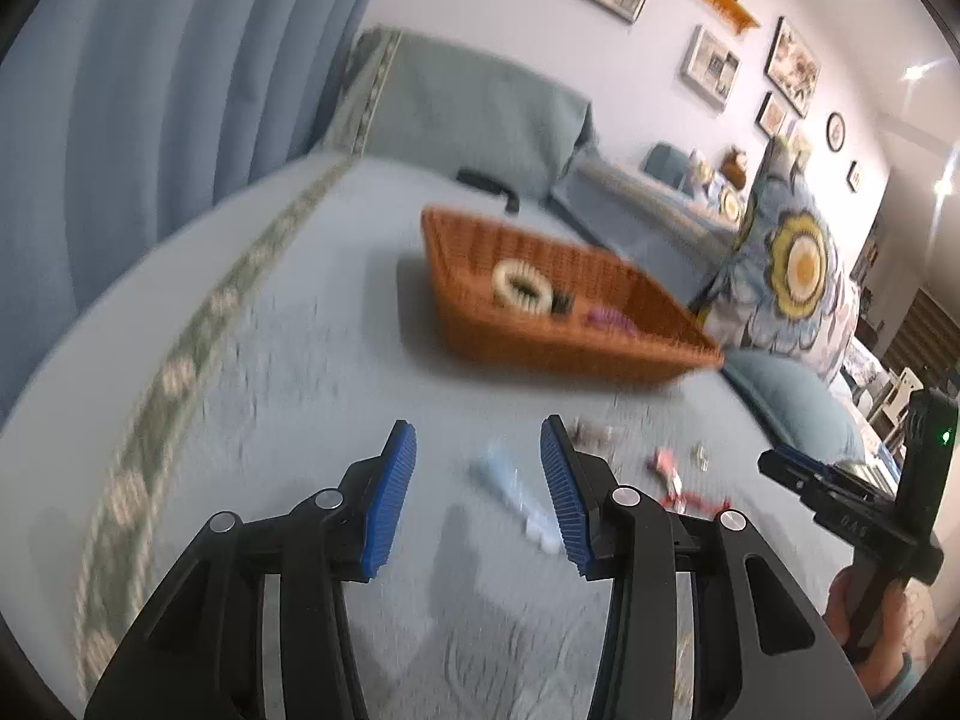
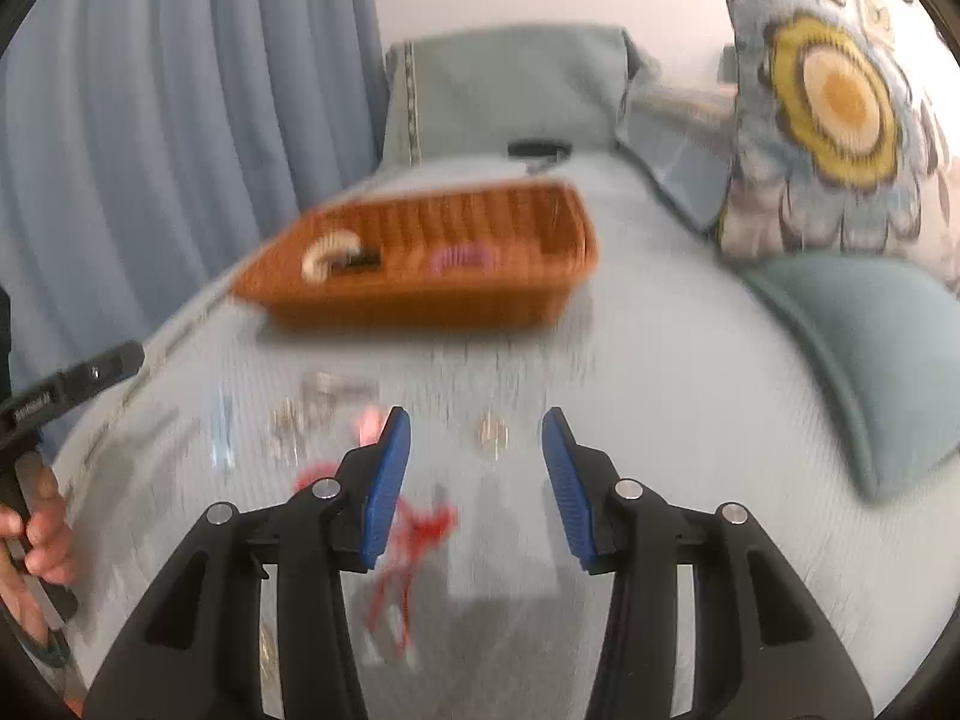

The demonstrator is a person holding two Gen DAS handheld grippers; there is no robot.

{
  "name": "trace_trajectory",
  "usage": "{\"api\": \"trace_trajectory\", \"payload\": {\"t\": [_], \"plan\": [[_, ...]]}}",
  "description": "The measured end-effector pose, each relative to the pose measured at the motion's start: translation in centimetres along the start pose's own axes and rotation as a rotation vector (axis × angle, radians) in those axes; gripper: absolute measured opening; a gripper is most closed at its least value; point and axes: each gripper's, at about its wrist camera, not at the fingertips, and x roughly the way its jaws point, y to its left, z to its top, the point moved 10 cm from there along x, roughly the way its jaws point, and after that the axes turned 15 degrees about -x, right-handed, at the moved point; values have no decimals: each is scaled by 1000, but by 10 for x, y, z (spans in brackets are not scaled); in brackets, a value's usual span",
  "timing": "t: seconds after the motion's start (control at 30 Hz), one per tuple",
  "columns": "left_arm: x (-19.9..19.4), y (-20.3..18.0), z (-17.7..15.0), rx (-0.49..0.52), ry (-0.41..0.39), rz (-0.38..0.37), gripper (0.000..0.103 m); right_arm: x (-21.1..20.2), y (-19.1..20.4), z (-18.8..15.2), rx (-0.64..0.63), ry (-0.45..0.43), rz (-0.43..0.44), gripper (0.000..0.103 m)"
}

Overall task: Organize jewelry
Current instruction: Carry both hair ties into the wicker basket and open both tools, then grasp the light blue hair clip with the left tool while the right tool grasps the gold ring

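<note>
An orange wicker basket [image 1: 636,336] [image 2: 420,306] stands on the blue bedspread. It holds a cream bead bracelet [image 1: 521,286] [image 2: 327,255], a small black item [image 1: 562,303] and a purple piece [image 1: 607,318] [image 2: 462,255]. My left gripper [image 1: 478,441] is open above a pale blue and white clip [image 1: 516,495]. My right gripper [image 2: 476,429] is open over a small gold piece [image 2: 491,433]. A red string piece [image 2: 414,534] [image 1: 690,498], a pink item [image 2: 367,420] and silvery pieces [image 2: 300,414] lie loose on the bed.
A flowered cushion [image 2: 840,102] [image 1: 792,264] and a blue-green pillow [image 2: 870,354] lie to the right. A blue curtain [image 1: 150,90] hangs at the left. A black object [image 2: 537,150] lies behind the basket. Both views are motion-blurred.
</note>
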Motion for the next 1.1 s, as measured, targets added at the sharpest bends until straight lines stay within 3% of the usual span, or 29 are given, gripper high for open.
{"api": "trace_trajectory", "payload": {"t": [0.17, 0.3, 0.5, 0.6, 0.8, 0.93, 1.1], "plan": [[7, 8, -22, 5, 60, 19, 42, -2, -2, -19, 72, 39, 18, 42], [11, 4, -27, 26, 83, 29, 42, 11, -7, -15, 86, 78, 22, 42], [39, -2, -34, 15, 192, 39, 40, 38, -9, -14, 119, 128, 62, 37], [54, -8, -32, 20, 228, 41, 40, 37, -11, -15, 142, 114, 90, 37], [77, -27, -34, 99, 252, 81, 40, 39, -10, -14, 150, 114, 111, 37], [84, -37, -42, 207, 240, 112, 38, 42, -9, -12, 140, 124, 126, 37], [78, -35, -44, 199, 231, 109, 38, 51, -8, -4, 118, 140, 118, 37]]}}
